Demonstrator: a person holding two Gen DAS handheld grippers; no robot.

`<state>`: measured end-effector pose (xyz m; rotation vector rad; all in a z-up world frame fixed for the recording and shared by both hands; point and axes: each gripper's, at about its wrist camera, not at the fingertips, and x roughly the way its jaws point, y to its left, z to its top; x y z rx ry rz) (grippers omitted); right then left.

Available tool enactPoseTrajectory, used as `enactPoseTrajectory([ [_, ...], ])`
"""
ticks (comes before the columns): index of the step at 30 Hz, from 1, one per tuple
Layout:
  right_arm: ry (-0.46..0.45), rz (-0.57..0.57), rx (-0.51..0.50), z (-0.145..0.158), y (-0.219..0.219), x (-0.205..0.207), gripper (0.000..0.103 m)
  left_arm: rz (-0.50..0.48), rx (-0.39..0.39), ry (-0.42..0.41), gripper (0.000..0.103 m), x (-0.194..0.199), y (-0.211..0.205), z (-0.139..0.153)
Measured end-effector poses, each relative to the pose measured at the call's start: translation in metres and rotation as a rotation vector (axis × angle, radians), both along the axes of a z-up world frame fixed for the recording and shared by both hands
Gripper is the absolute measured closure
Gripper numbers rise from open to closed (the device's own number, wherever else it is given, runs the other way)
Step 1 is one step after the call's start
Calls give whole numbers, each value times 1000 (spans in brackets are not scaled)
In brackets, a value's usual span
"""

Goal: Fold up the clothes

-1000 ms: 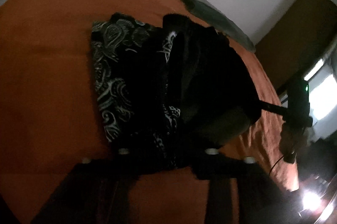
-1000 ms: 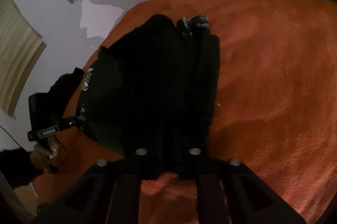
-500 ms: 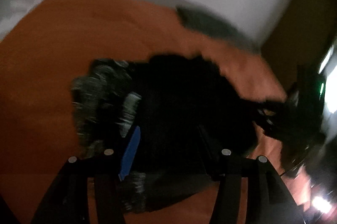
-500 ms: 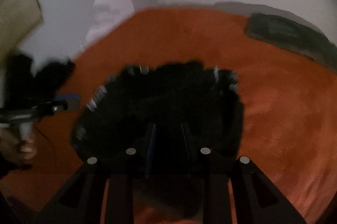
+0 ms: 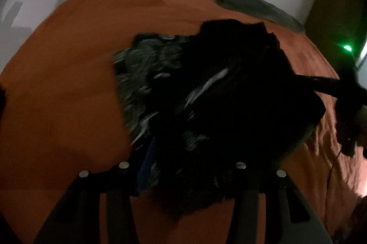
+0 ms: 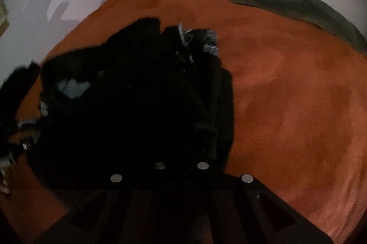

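A black garment [image 5: 229, 88] with a grey-white paisley side [image 5: 146, 74] lies bunched on the orange bed cover [image 5: 57, 94]. My left gripper [image 5: 183, 147] has the near edge of the cloth between its fingers. Its jaws are closing on that thick fold, and a blue pad [image 5: 146, 161] shows beside the fabric. From the right, the other gripper [image 5: 321, 85] reaches into the garment's far side. In the right wrist view the garment [image 6: 137, 106] hides my right gripper [image 6: 181, 152], whose fingers stand close together, shut on the cloth.
A grey-green cloth or pillow [image 5: 252, 5] [image 6: 298, 5] lies along the far edge of the bed by the white wall. Bare orange cover [image 6: 298, 106] stretches right of the garment. A green light [image 5: 347, 47] glows at the right, above a person's hand [image 5: 360, 124].
The garment lay flat with its patterned panel spread out; now it is bunched and drawn together. Both grippers have shifted, and the right one's fingers have closed.
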<state>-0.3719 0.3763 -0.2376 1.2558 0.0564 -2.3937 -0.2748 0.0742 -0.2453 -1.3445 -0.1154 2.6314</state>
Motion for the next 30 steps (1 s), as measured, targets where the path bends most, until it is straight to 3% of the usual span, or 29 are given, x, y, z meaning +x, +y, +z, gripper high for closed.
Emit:
enactPoseTrajectory([
  [2,26,-11,-39,16,0,15,103,17,93,8,54,10,-10,15],
  [4,49,19,-48,27,-5,32,103,14,114,33,53,20,-21,27],
  [8,64,118,17,27,-20,57,103,7,29,13,52,37,-29,22],
  [10,58,147,81,16,-23,60,103,13,45,-69,52,36,-36,7],
  [12,52,176,145,5,-26,62,103,9,59,-95,52,36,-38,0],
  [16,-31,110,133,-7,-4,42,103,24,-95,-130,52,31,-36,-17],
  [23,22,112,87,17,-11,51,102,70,28,-104,52,30,-50,6],
  [26,26,120,79,18,-14,52,102,94,65,-143,49,15,-56,4],
  [29,-14,93,73,10,-9,43,102,135,141,-236,49,-6,-65,-16],
  [30,-28,84,66,10,-4,46,102,124,117,-256,49,-8,-63,-20],
])
